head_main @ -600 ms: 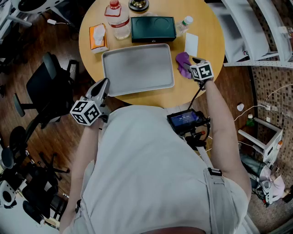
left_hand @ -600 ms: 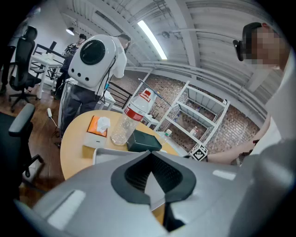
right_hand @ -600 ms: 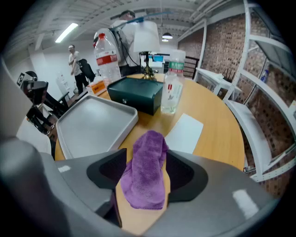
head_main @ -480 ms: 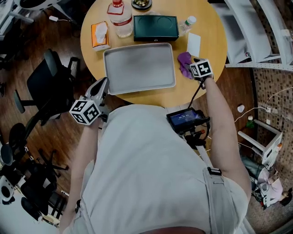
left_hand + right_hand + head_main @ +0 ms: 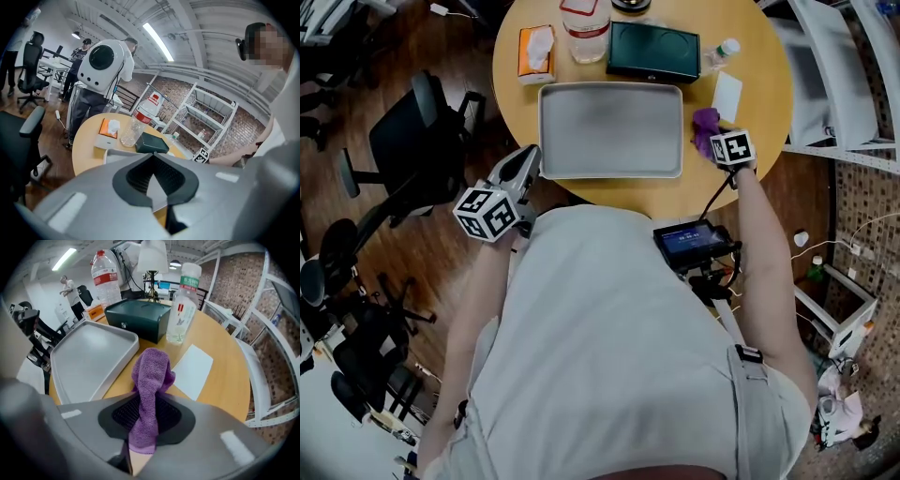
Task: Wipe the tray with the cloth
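The grey tray (image 5: 609,131) lies bare on the round wooden table (image 5: 750,141). Just right of its right edge is the purple cloth (image 5: 704,127), and my right gripper (image 5: 719,134) is shut on it. In the right gripper view the cloth (image 5: 151,373) runs up between the pads of the right gripper (image 5: 143,401) and folds over onto the tabletop beside the tray (image 5: 89,352). My left gripper (image 5: 530,155) hovers off the table's near-left edge. It points at the tray (image 5: 112,153), and the left gripper (image 5: 152,157) has its jaws together with nothing in them.
Behind the tray stand a dark green box (image 5: 653,52), a large water bottle (image 5: 586,19), an orange tissue pack (image 5: 536,52) and a small bottle (image 5: 720,52). A white card (image 5: 727,96) lies behind the cloth. An office chair (image 5: 412,141) stands left; white shelving (image 5: 844,75) right.
The head view has shifted, so the table sits higher and further right. Both grippers keep their places relative to the tray, and the cloth stays in the right jaws.
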{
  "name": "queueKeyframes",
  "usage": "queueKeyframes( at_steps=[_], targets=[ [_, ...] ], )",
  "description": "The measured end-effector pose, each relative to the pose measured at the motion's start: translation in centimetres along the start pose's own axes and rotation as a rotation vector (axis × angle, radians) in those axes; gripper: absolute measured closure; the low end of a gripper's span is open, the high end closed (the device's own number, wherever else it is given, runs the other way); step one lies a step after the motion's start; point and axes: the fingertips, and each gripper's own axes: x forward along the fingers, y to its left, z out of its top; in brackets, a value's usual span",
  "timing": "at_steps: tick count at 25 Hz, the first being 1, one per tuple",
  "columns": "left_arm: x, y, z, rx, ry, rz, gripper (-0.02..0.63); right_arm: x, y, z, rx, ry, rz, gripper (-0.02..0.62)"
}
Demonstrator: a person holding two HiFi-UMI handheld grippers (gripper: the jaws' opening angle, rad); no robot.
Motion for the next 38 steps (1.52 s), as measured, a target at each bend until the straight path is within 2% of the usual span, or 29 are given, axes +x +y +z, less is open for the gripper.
queueKeyframes(
  at_steps=[2, 4, 8, 9, 10, 12, 14, 16, 19, 21, 25, 33, 38],
  targets=[
    [-0.2, -0.5, 0.0, 0.003, 0.0, -0.007, 0.606, -2.0, 0.5, 2.1, -0.015, -0.072, 0.003, 0.514],
    [-0.1, -0.8, -0.1, 0.003, -0.001, -0.012, 0.606, -3.4, 1.5, 4.9, -0.081, -0.136, 0.013, 0.512],
    [-0.1, -0.5, -0.2, -0.003, -0.009, -0.011, 0.606, -4.0, 5.3, 10.1, -0.355, -0.188, 0.046, 0.512],
    [-0.2, -0.1, -0.3, -0.006, -0.012, -0.007, 0.606, -3.5, 6.3, 11.1, -0.38, -0.178, 0.069, 0.512],
    [-0.3, 0.3, -0.3, -0.01, -0.016, -0.001, 0.606, -2.9, 7.0, 12.0, -0.358, -0.16, 0.099, 0.512],
    [-0.7, 1.0, -0.6, -0.021, -0.025, 0.018, 0.606, -1.6, 7.8, 13.2, -0.207, -0.099, 0.166, 0.512],
    [-1.4, 1.5, -1.0, -0.036, -0.034, 0.041, 0.606, -0.1, 7.9, 13.1, -0.06, -0.008, 0.193, 0.514],
    [-2.0, 1.8, -1.3, -0.05, -0.04, 0.059, 0.606, 1.5, 7.8, 12.1, 0.009, 0.071, 0.168, 0.514],
    [-2.6, 2.2, -1.6, -0.064, -0.044, 0.069, 0.606, 3.5, 7.0, 11.2, 0.078, 0.108, 0.116, 0.514],
    [-2.9, 2.6, -1.7, -0.071, -0.046, 0.075, 0.606, 4.4, 7.2, 11.2, 0.069, 0.126, 0.099, 0.516],
    [-3.5, 3.5, -2.0, -0.088, -0.053, 0.083, 0.606, 5.2, 8.4, 11.8, -0.012, 0.183, 0.052, 0.52],
    [-4.3, 4.7, -1.2, -0.104, -0.081, 0.083, 0.606, 6.0, 17.0, 14.5, -0.148, 0.198, 0.149, 0.519],
    [-6.0, 5.8, -0.4, -0.112, -0.113, 0.107, 0.606, 6.8, 20.6, 16.9, -0.138, 0.195, 0.213, 0.518]
  ],
)
